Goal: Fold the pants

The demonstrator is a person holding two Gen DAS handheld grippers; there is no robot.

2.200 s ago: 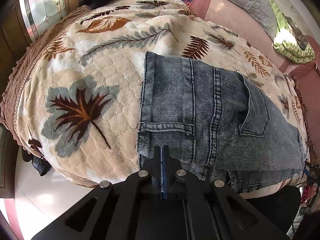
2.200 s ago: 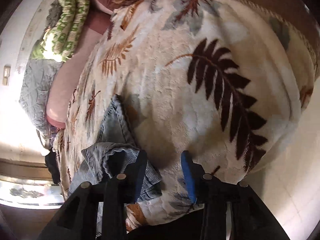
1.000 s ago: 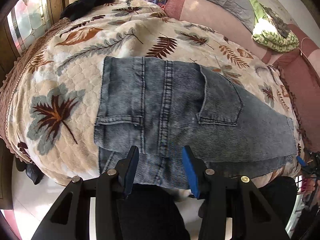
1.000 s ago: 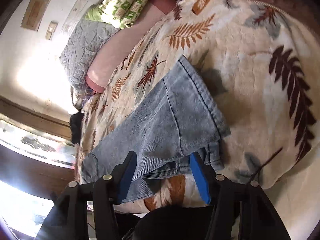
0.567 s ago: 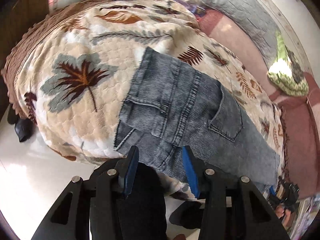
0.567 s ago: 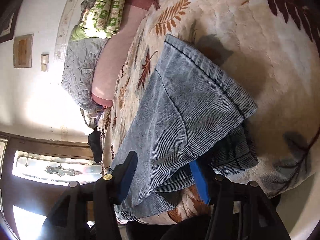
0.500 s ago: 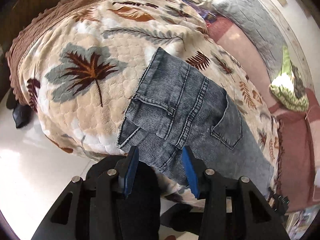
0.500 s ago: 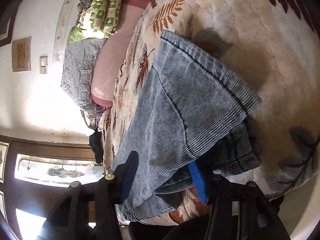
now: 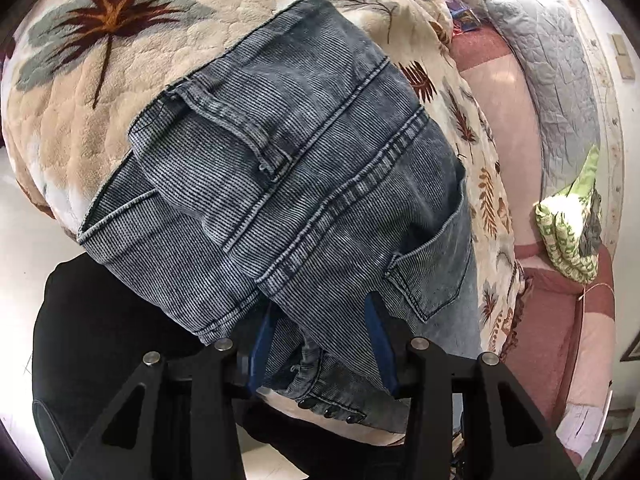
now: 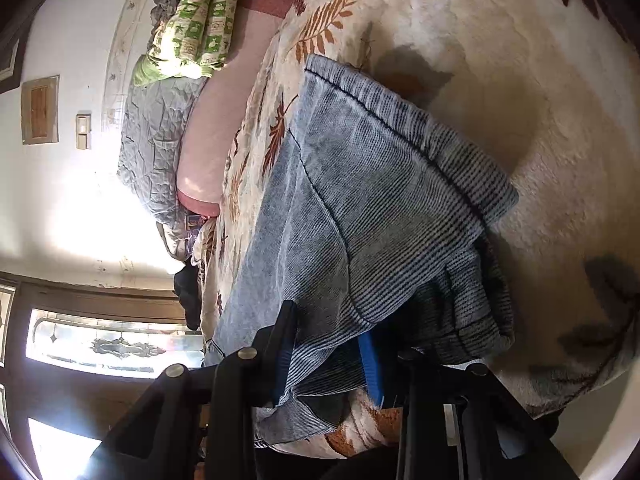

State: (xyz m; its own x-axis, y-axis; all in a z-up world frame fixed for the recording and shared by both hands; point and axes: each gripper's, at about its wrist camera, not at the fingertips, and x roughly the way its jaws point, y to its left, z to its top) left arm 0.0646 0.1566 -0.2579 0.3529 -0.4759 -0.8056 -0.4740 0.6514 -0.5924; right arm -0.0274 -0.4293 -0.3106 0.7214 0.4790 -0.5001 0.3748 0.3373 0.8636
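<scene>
Grey-blue denim pants [image 9: 304,184] lie folded lengthwise on a cream leaf-print blanket [image 9: 80,92], waistband end near me in the left wrist view, leg hems [image 10: 400,184] in the right wrist view. My left gripper [image 9: 320,344] is open, its blue-padded jaws straddling the near folded edge by the back pocket. My right gripper [image 10: 328,356] is open, its jaws straddling the near edge of the leg end. Neither jaw pair is closed on the cloth.
A pink sofa back [image 9: 516,128] with a grey quilt [image 9: 560,64] and a green patterned cloth [image 9: 572,232] lies beyond the blanket. A black garment [image 10: 188,292] sits at the blanket's far end. The blanket's edge drops to a pale floor [image 9: 24,248].
Both grippers have moved in close to the pants' near edge, so the denim now lies between their open jaws. The left gripper, shut on the waistband earlier, opened about a second ago.
</scene>
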